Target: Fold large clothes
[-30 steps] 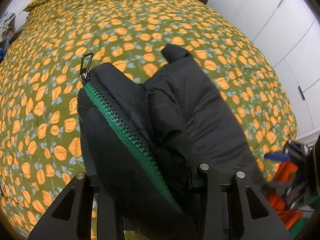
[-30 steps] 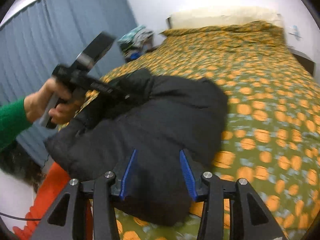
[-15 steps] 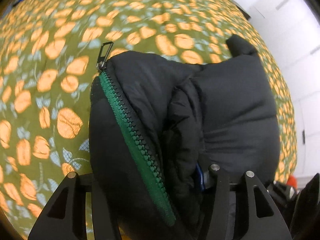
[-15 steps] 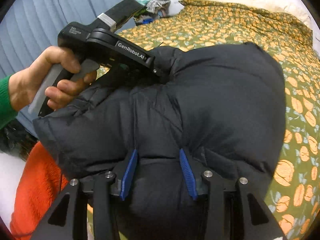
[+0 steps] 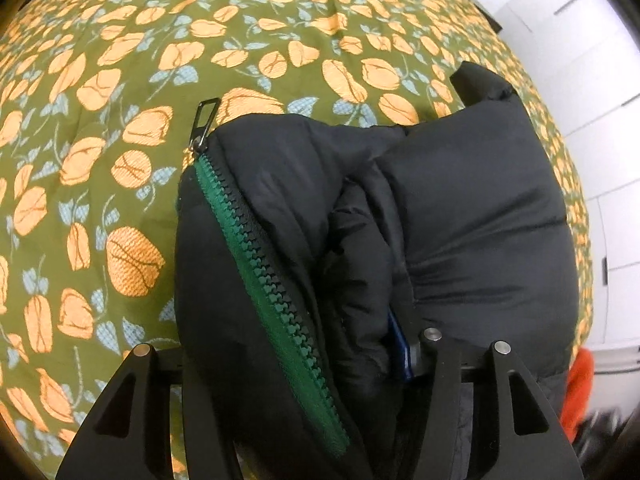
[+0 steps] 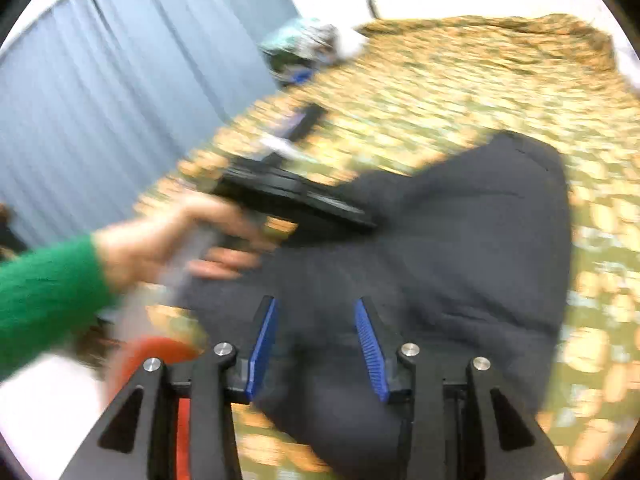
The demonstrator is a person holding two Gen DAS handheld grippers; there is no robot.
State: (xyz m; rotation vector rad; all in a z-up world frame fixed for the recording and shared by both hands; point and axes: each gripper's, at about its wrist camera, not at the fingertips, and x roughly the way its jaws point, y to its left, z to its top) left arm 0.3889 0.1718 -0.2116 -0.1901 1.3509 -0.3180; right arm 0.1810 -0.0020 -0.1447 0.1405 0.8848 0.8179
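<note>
Left wrist: left gripper (image 5: 296, 364) clamped on black jacket (image 5: 460, 216) (green zipper (image 5: 264, 256)) over floral bedspread (image 5: 120, 80); right gripper (image 6: 316, 344) agape.

Black angular finger frames were seen on the right gripper (image 6: 316, 344), fitted with ribbed blue pads (image 6: 370, 346) and silver screws. A bare-skinned left hand (image 6: 180, 236) was shown below a green knitted sleeve (image 6: 48, 292).

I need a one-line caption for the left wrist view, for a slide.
Left gripper clamps a bunched black puffer jacket, green zipper facing up, over a floral bedspread.
</note>
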